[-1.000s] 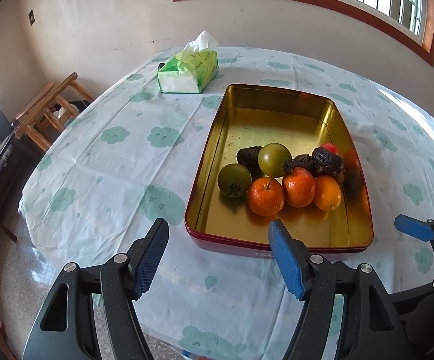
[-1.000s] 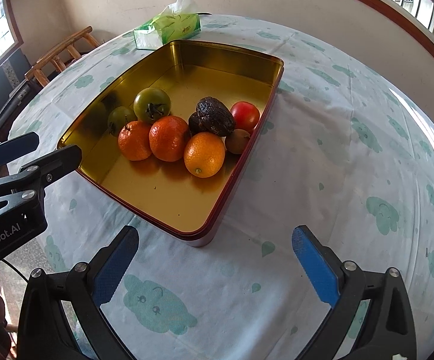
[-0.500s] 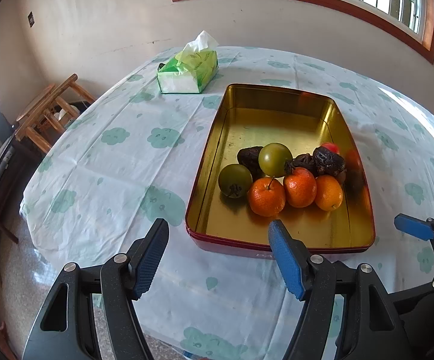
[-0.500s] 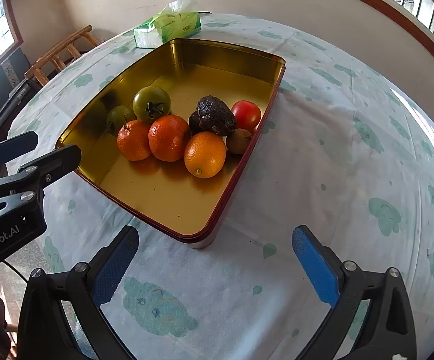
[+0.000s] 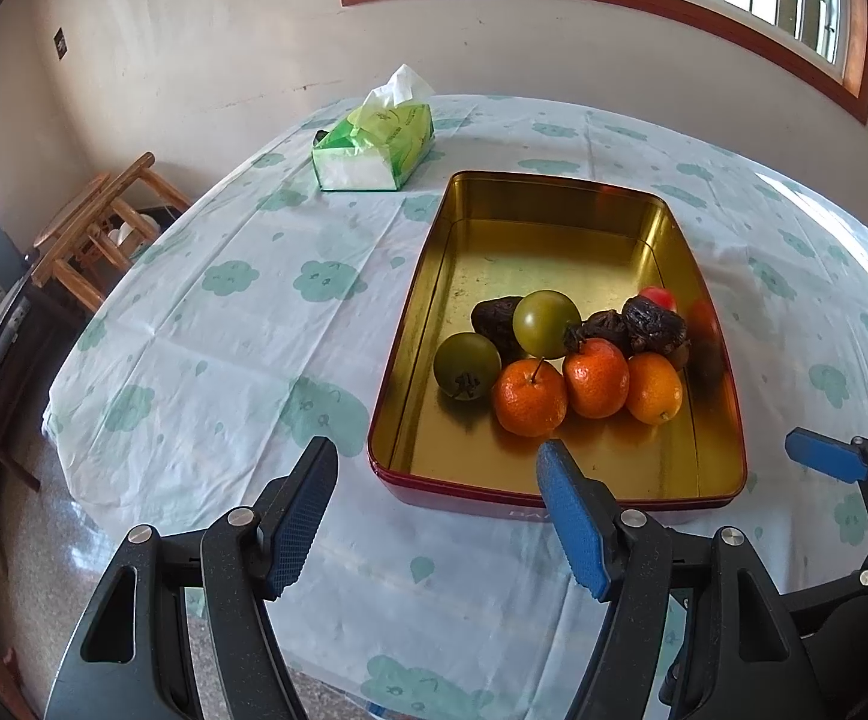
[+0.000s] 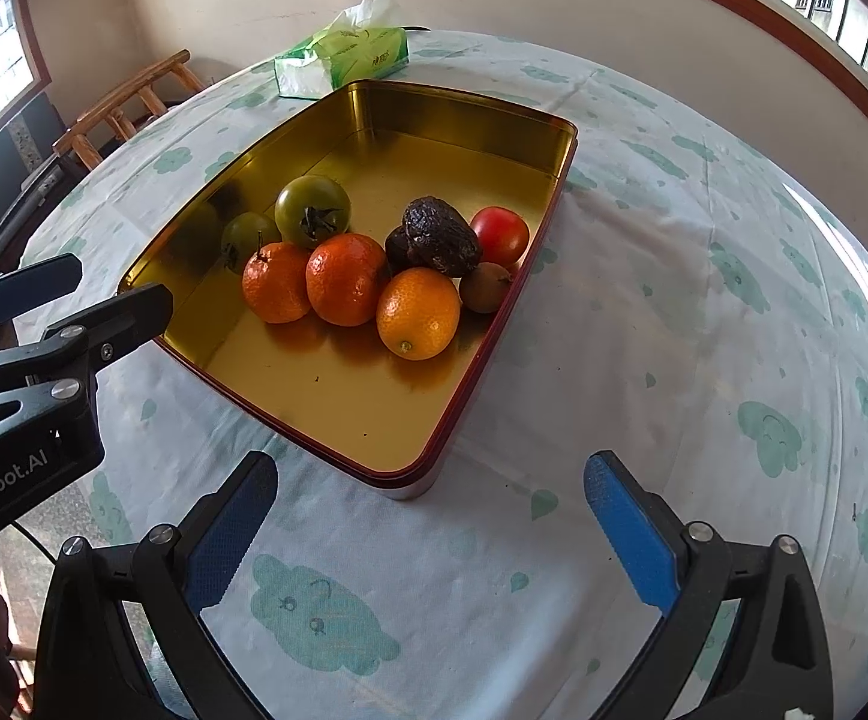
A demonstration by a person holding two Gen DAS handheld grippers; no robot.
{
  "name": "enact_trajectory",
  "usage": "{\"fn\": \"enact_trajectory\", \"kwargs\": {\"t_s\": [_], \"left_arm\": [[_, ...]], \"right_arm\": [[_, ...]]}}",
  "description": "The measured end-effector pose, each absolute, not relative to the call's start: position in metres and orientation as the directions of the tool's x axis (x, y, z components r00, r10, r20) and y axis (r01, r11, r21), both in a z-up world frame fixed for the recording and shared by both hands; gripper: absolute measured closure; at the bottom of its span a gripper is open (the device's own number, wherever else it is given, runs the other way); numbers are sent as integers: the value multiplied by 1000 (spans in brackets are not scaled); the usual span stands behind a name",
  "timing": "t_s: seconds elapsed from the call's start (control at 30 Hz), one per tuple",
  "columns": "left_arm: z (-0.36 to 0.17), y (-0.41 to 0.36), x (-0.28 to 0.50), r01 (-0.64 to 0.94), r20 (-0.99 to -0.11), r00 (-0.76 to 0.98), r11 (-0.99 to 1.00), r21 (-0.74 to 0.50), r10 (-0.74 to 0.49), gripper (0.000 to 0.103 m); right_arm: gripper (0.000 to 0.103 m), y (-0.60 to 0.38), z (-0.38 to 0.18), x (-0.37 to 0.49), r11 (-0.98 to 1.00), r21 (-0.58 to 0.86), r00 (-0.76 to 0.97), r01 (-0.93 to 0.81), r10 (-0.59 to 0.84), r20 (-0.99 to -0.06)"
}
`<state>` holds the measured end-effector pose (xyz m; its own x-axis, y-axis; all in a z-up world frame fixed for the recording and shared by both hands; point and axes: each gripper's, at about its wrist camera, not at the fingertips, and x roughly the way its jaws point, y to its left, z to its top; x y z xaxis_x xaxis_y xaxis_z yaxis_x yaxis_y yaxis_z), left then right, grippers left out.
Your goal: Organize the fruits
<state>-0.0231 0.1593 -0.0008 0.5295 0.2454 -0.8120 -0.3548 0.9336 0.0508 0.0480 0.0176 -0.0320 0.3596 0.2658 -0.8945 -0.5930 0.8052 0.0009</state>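
Rectangular gold-lined tin tray (image 6: 481, 120) sat on the cloth-covered bench (image 6: 703, 312), fruit bunched at its near end: three orange mandarins (image 6: 347, 278), two green tomatoes (image 6: 312, 211), one red tomato (image 6: 499, 235), dark wrinkled fruits (image 6: 441, 235), possibly avocados. Left gripper (image 5: 436, 510) and right gripper (image 6: 428, 531) hovered short of the tray, jaws wide, holding nothing.

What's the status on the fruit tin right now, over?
Left gripper and right gripper both open, empty, short of the tin. Oranges, green tomatoes, red tomato clustered inside. Nothing blocking.
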Motion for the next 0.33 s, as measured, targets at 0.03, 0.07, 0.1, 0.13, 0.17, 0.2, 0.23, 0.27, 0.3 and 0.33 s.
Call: {"fn": "enact_trajectory", "kwargs": {"t_s": [0.03, 0.07, 0.1, 0.13, 0.17, 0.2, 0.23, 0.27, 0.3, 0.33], "left_arm": [[-1, 160, -23, -353, -814, 530, 934, 45, 239, 33], [-1, 160, -22, -353, -815, 528, 935, 44, 237, 33], [-1, 160, -22, -356, -815, 528, 934, 44, 239, 33], [-1, 160, -22, -355, -815, 529, 934, 44, 239, 33], [-2, 161, -22, -353, -816, 528, 935, 42, 236, 33], [-1, 162, -22, -355, -817, 527, 934, 37, 232, 33], [-1, 162, -23, -356, -817, 530, 934, 32, 230, 33], [-1, 162, -23, -353, -815, 531, 935, 35, 231, 33], [0, 161, -22, -352, -815, 530, 935, 42, 236, 33], [0, 161, -22, -353, -815, 529, 935, 42, 236, 33]], "right_arm": [[2, 18, -32, 47, 806, 1, 360, -592, 266, -894], [2, 17, -32, 47, 805, 1, 360, -593, 267, -894], [2, 17, -32, 47, 804, 1, 359, -594, 266, -894], [2, 17, -32, 47, 805, 0, 361, -593, 266, -894], [2, 17, -32, 47, 806, 2, 361, -593, 268, -893], [2, 17, -31, 47, 805, 5, 361, -593, 271, -892], [2, 17, -31, 48, 806, 6, 361, -591, 272, -892], [2, 16, -31, 48, 808, 7, 363, -589, 272, -891], [2, 15, -31, 49, 808, 9, 362, -588, 273, -891], [2, 14, -31, 49, 809, 11, 361, -588, 275, -891]]}}
